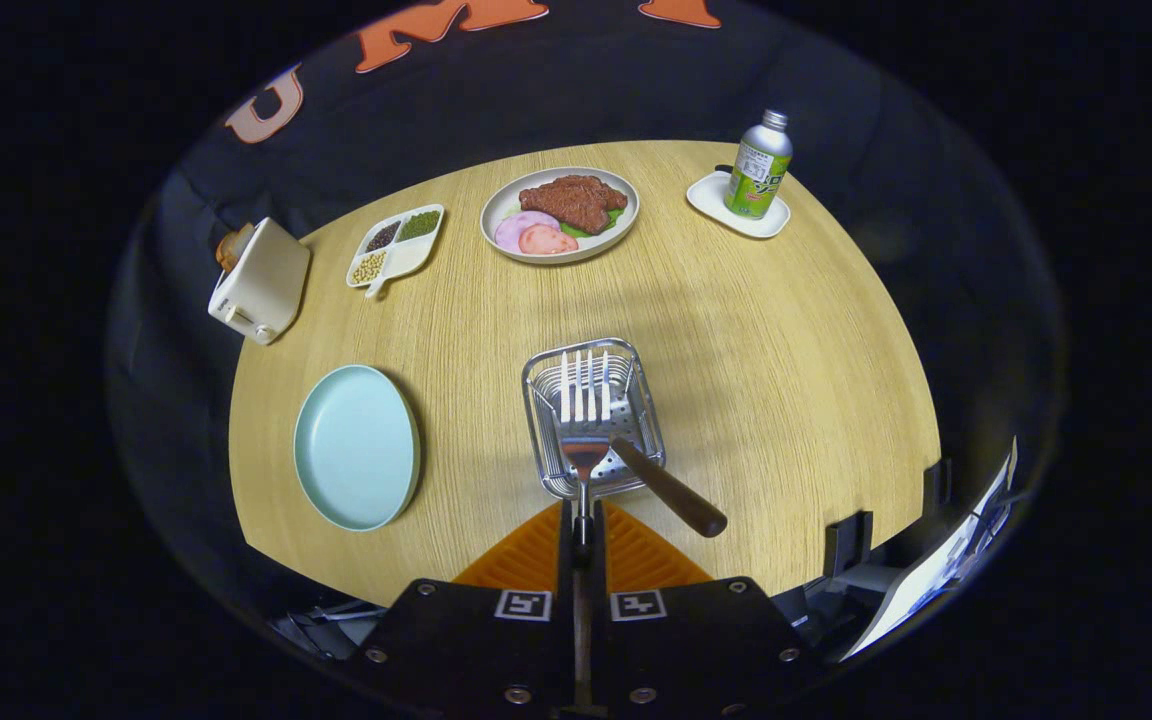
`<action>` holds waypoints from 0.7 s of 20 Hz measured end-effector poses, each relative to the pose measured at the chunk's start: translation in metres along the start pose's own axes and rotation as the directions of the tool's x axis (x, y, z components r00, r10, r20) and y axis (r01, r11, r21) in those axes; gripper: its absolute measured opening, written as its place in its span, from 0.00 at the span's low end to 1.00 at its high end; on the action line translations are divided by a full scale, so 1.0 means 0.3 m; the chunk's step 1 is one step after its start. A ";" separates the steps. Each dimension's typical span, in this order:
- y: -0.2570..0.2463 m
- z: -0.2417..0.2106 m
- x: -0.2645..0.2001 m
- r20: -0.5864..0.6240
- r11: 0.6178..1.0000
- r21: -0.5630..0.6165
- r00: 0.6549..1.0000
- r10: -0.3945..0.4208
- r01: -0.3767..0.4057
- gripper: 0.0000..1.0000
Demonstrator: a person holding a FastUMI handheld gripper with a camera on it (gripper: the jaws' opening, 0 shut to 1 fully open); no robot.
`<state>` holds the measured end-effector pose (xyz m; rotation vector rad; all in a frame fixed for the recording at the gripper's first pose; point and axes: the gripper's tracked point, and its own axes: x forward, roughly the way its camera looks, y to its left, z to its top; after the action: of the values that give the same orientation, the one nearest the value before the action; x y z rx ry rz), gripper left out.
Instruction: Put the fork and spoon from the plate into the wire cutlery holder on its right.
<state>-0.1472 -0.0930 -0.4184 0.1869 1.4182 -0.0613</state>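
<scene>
Now clamped on the fork (584, 420) by its handle, claw (583, 530) holding it tines forward over the wire cutlery holder (593, 418) just ahead, where the spoon (664, 487) already leans, likely for dropping; plate (356, 446) off left, emptied.

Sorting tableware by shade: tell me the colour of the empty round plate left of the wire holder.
Pale blue-green round plate, clearest in the gripper view.

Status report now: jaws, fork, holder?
Gripper shut on fork, tines over wire holder. Brown-handled utensil already in holder. Blue plate bare. Nothing blocking.
</scene>
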 end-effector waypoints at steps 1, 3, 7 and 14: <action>0.005 0.011 -0.003 0.010 1.000 0.008 1.000 0.011 -0.011 0.09; 0.014 0.033 -0.018 0.032 0.999 0.026 0.999 0.033 -0.033 0.11; -0.001 0.119 -0.072 0.153 0.999 0.017 0.988 0.026 -0.029 0.13; 0.056 0.318 -0.250 0.441 0.998 -0.016 0.895 0.067 -0.067 0.70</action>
<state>-0.0630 -0.0974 -0.3295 0.2064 0.9559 -0.0433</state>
